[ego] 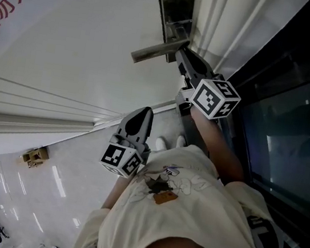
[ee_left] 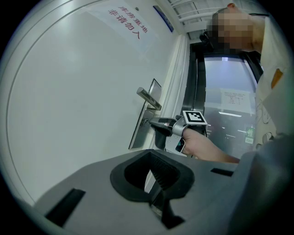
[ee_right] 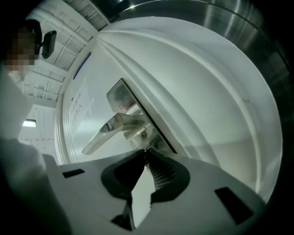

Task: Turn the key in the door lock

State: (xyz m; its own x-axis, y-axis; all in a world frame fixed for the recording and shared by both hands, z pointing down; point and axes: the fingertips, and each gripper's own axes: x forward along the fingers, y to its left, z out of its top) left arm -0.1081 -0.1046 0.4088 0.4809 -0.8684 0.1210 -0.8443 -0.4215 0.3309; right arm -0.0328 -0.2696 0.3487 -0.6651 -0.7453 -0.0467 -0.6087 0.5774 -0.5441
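Steel lock plate (ego: 175,11) is sitting at the door's (ego: 85,52) edge, its lever handle (ego: 157,50) pointing to 8 o'clock. Just under the lever, the right gripper (ego: 181,53) is pinching the small key (ee_right: 146,149). Frame mouldings (ego: 216,20) are crowding the plate at 3 o'clock, while the left gripper (ego: 145,111), jaws closed and empty, is hanging well apart at 6 o'clock.
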